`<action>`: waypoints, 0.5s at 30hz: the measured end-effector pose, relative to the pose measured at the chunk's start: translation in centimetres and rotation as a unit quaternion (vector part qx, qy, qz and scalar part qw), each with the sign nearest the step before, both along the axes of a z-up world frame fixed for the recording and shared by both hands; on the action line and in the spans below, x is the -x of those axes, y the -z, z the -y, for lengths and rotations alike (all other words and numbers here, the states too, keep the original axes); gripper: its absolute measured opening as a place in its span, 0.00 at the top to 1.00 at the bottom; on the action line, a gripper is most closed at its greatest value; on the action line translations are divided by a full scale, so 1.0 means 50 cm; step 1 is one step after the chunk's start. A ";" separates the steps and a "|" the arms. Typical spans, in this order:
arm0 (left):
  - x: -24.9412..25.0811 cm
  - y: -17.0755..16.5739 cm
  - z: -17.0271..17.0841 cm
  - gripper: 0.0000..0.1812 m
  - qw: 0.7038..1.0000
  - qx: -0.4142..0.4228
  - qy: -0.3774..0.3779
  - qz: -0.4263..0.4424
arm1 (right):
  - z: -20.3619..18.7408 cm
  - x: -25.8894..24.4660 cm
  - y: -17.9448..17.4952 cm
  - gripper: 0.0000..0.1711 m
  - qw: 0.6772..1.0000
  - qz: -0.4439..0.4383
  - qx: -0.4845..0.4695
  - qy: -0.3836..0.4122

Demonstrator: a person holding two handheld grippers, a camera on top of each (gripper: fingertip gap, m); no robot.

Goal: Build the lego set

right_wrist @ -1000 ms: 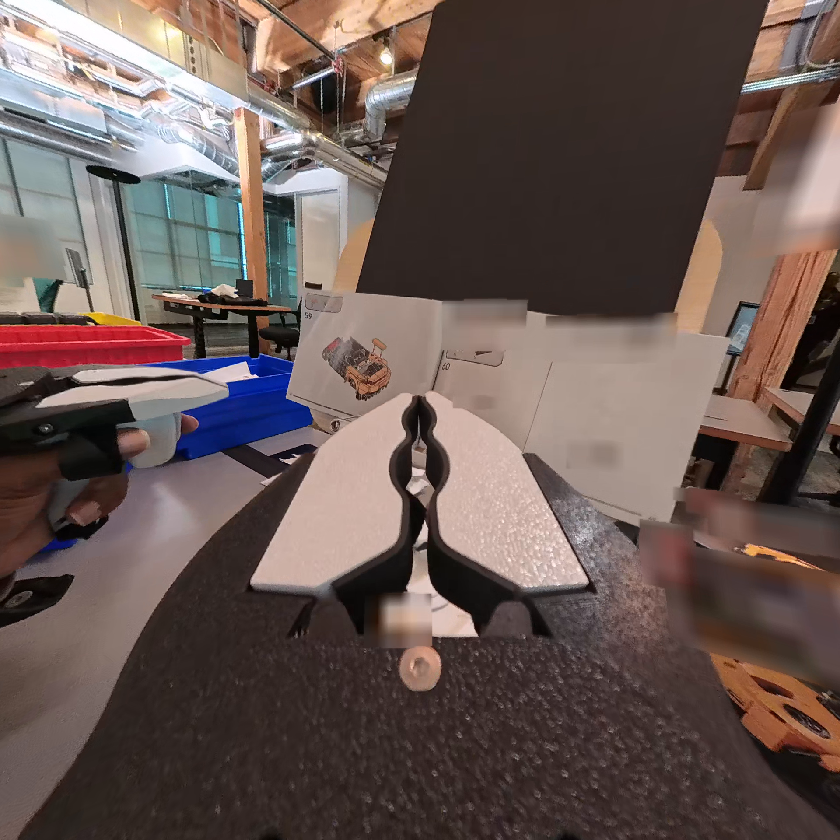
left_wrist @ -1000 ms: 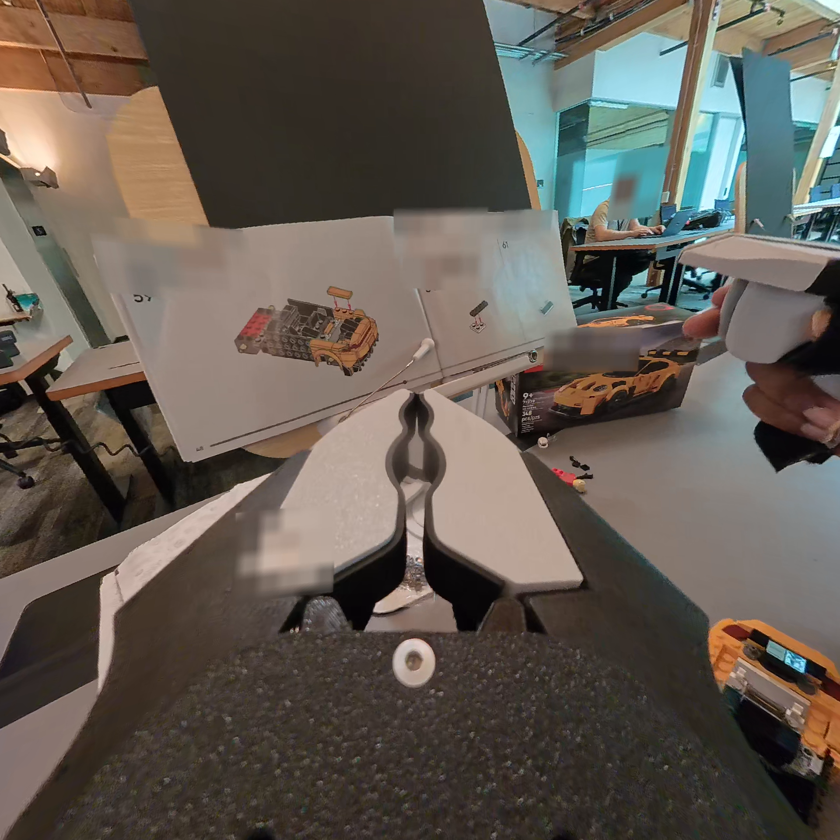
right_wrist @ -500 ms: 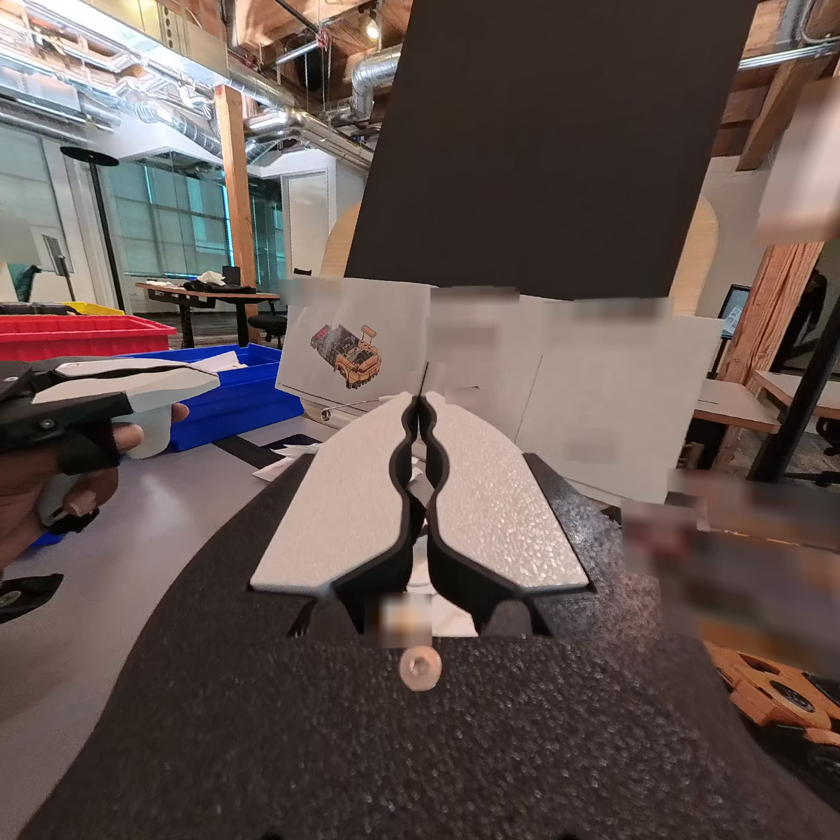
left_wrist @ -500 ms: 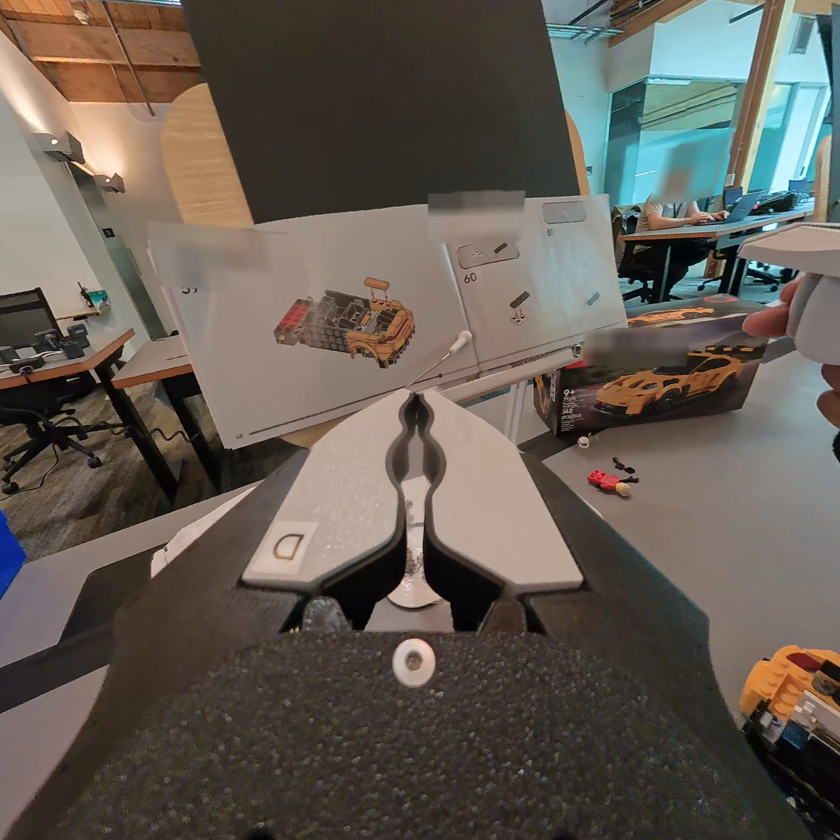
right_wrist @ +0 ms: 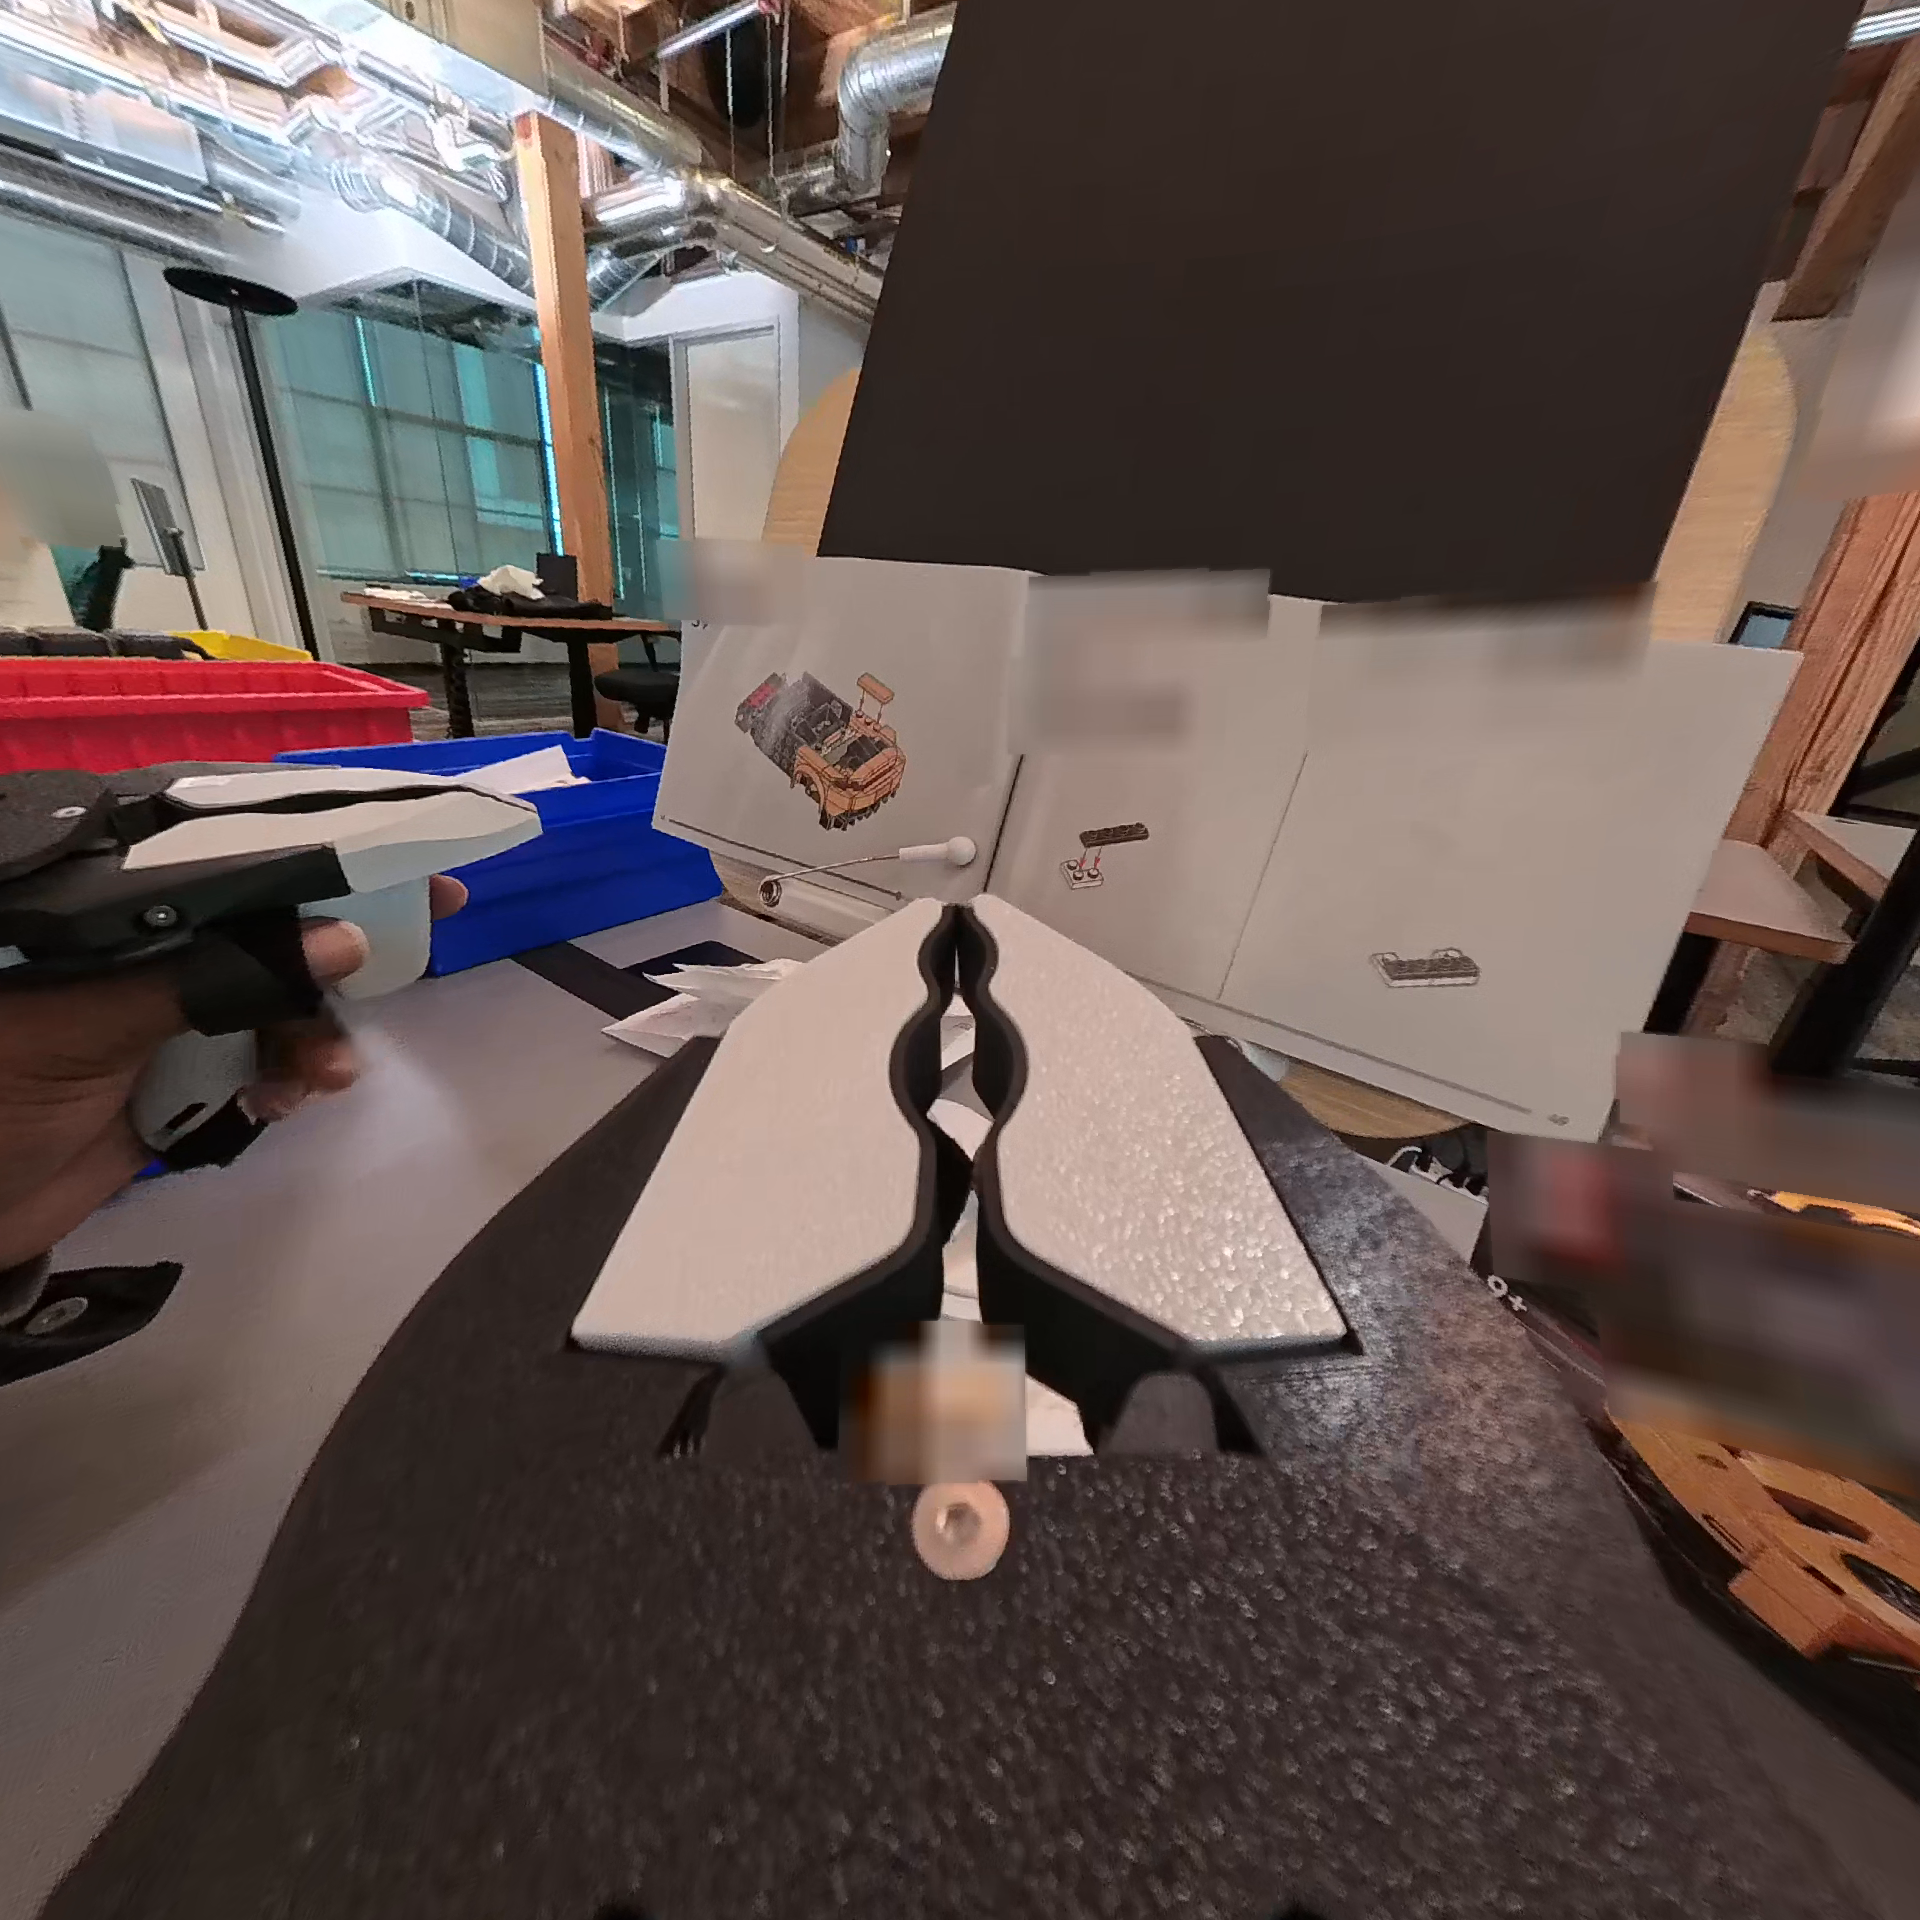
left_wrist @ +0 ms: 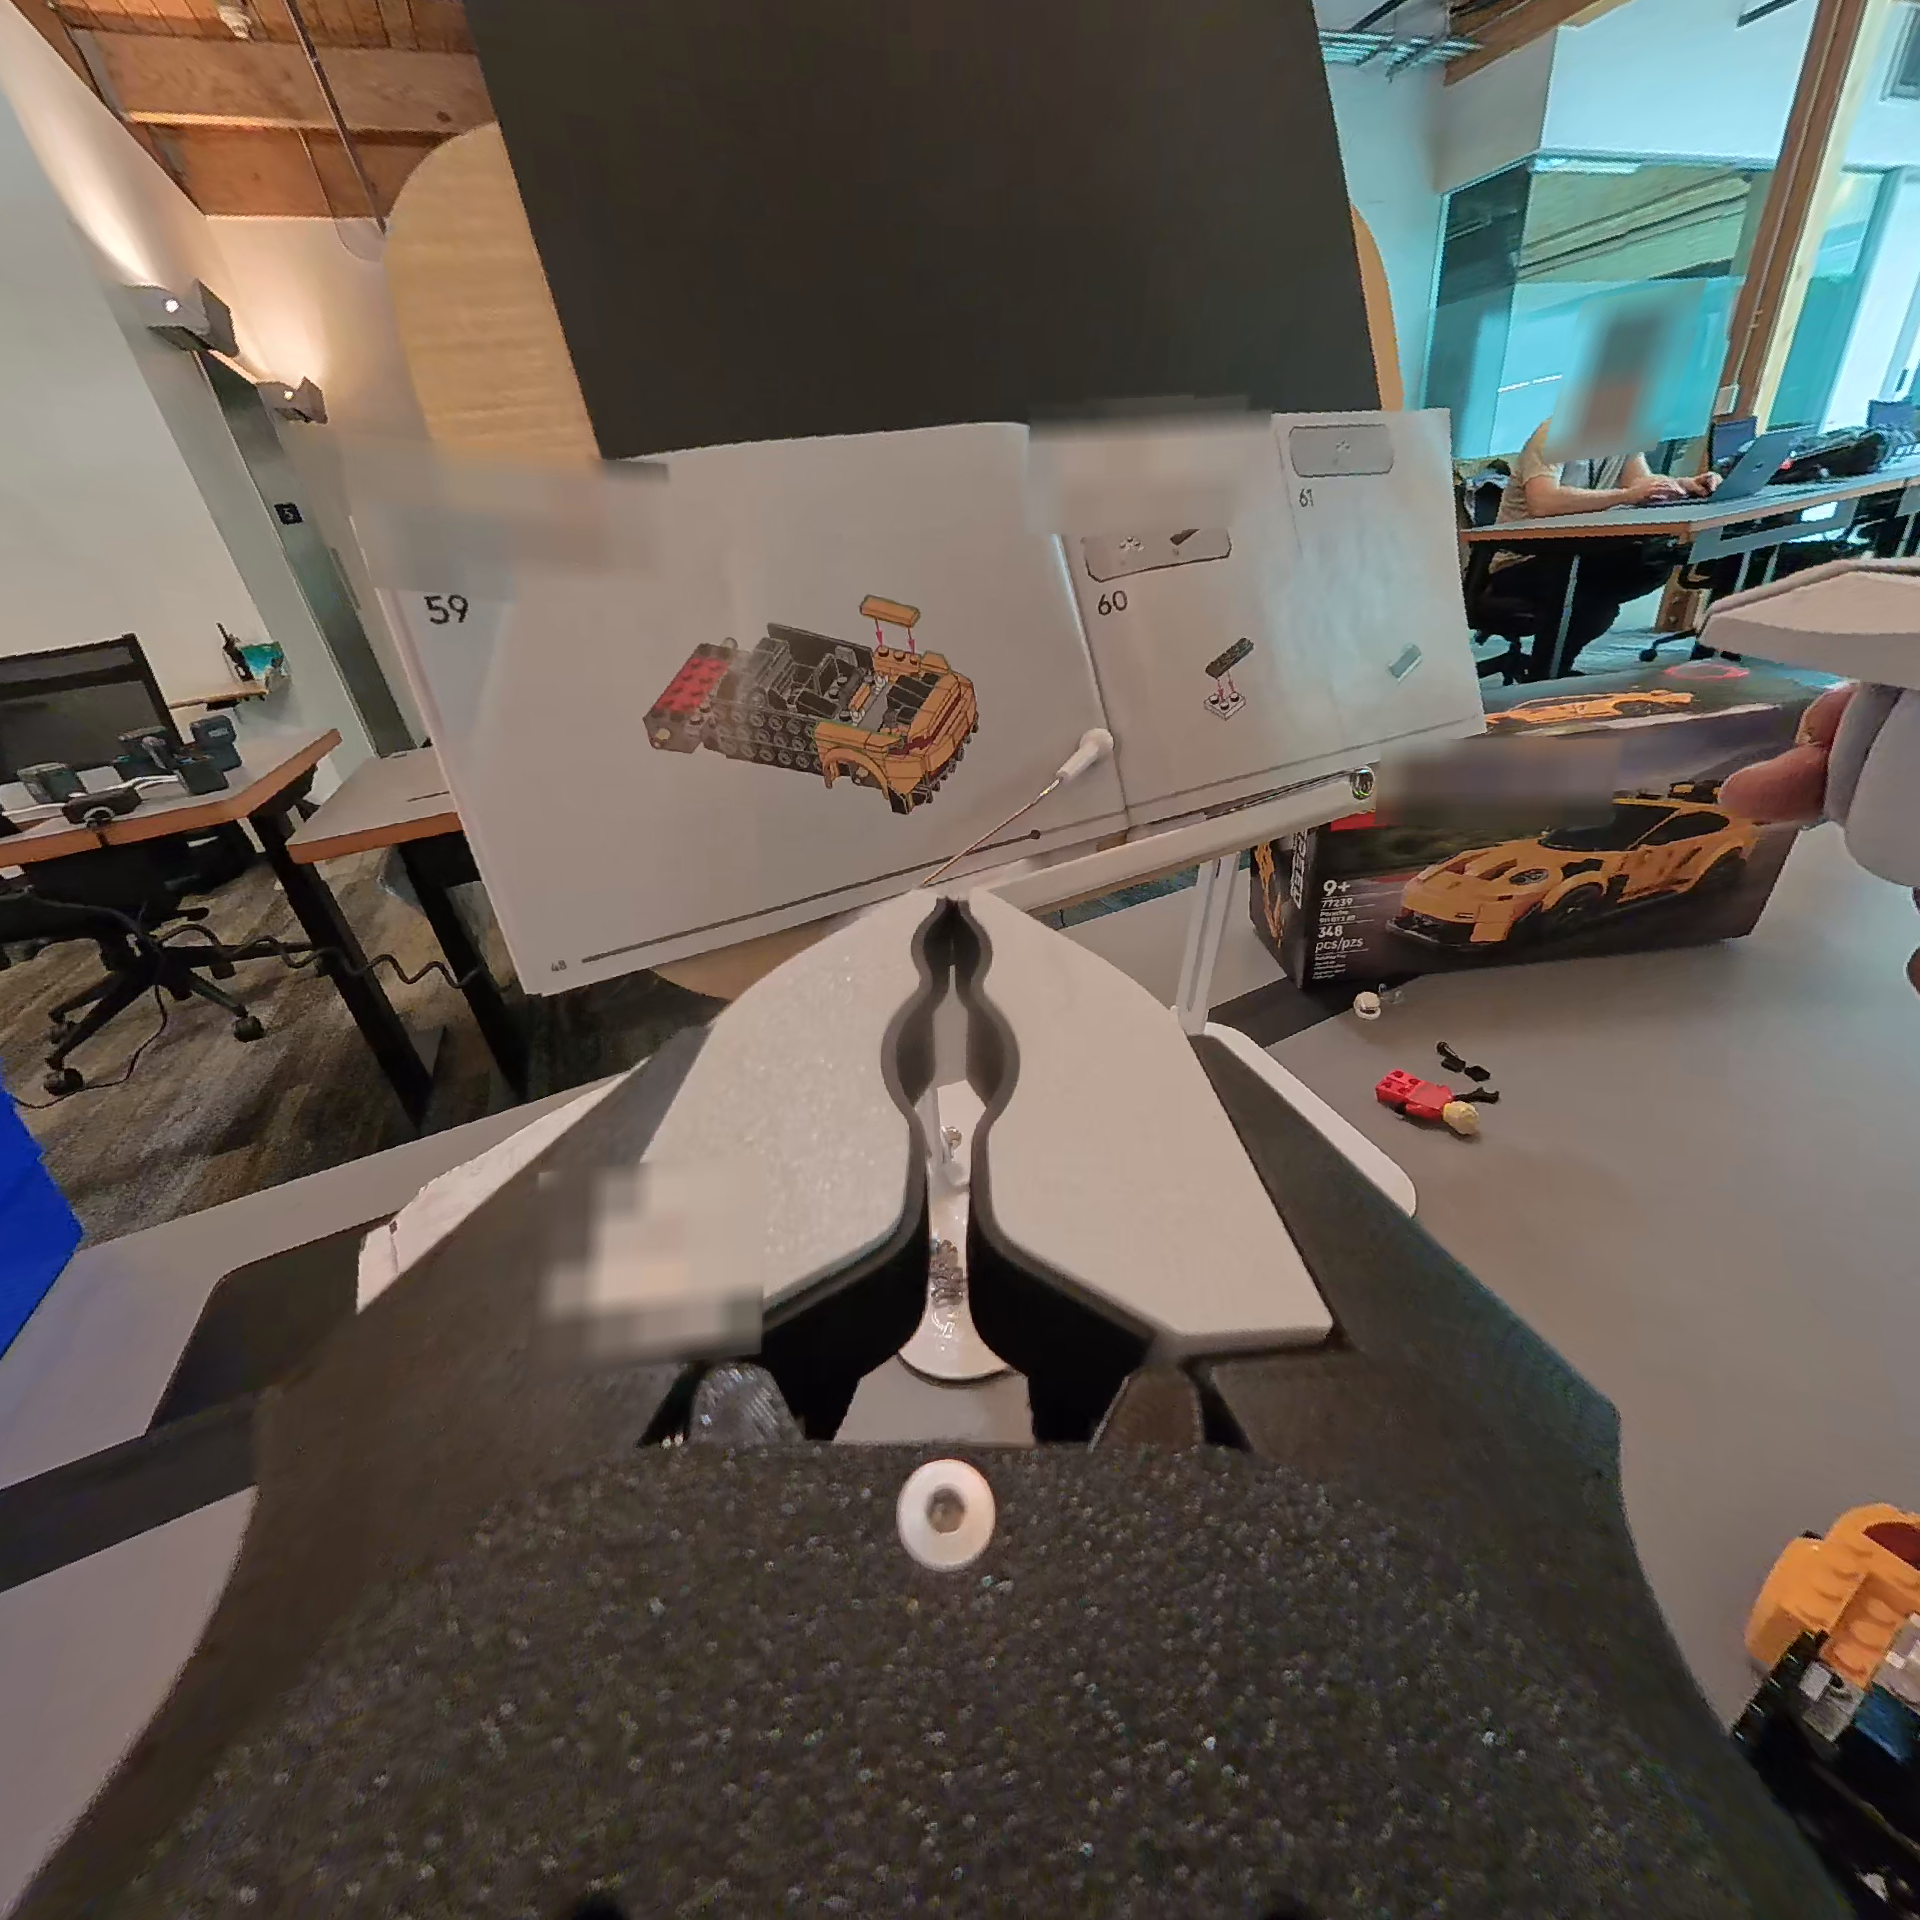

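Note:
The open instruction booklet (left_wrist: 831, 707) stands on a white holder in front of a black board, straight ahead of both grippers. My left gripper (left_wrist: 951, 914) is shut and empty, pointing at the booklet's lower edge. My right gripper (right_wrist: 956, 914) is also shut and empty, facing the booklet (right_wrist: 1143, 831). The partly built orange and black car (left_wrist: 1849, 1621) sits on the grey table at the bottom right, and also shows in the right wrist view (right_wrist: 1766, 1538). Each gripper shows in the other's view, held in a hand: right (left_wrist: 1829, 623), left (right_wrist: 312, 831).
The set's box (left_wrist: 1507, 873) lies behind to the right. A red minifigure piece (left_wrist: 1423, 1096) and small black parts lie in front of it. A blue bin (right_wrist: 561, 831) and a red bin (right_wrist: 197, 707) stand at the left. White paper bags (right_wrist: 707, 997) lie below the booklet. One gripper's finger ends stand about 20 cm off the other's.
Both grippers stay shut. The left view has swung so the booklet sits more central and the car has slid toward the bottom right corner. The right view has moved closer to the booklet.

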State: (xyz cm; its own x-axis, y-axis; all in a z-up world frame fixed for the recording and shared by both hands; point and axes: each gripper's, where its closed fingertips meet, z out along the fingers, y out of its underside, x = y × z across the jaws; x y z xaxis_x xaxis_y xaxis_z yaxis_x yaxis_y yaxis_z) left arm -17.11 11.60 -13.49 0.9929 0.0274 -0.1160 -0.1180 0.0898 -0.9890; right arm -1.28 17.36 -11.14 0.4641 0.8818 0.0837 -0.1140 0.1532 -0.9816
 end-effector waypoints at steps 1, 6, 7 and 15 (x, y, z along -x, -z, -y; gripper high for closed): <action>0.001 0.002 0.000 1.00 1.000 0.002 0.000 0.004 | 0.000 0.001 0.001 1.00 1.000 0.000 0.000 0.000; 0.004 0.007 -0.002 1.00 1.000 0.010 -0.001 0.011 | 0.001 0.002 0.002 1.00 1.000 0.001 0.002 -0.003; 0.004 0.007 -0.002 1.00 1.000 0.011 -0.001 0.010 | 0.001 0.003 0.003 1.00 1.000 0.001 0.002 -0.004; -0.004 0.016 -0.007 1.00 0.999 0.022 0.020 0.020 | 0.005 0.011 0.010 1.00 1.000 0.008 0.003 -0.012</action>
State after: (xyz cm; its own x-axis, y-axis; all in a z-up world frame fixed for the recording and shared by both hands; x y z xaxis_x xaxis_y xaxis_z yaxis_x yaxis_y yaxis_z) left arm -16.92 11.93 -14.27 0.9969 -0.0174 -0.0762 -0.0753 0.0508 -0.9959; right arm -1.82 17.13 -11.66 0.4414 0.8931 0.0868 -0.1011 0.1456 -0.9842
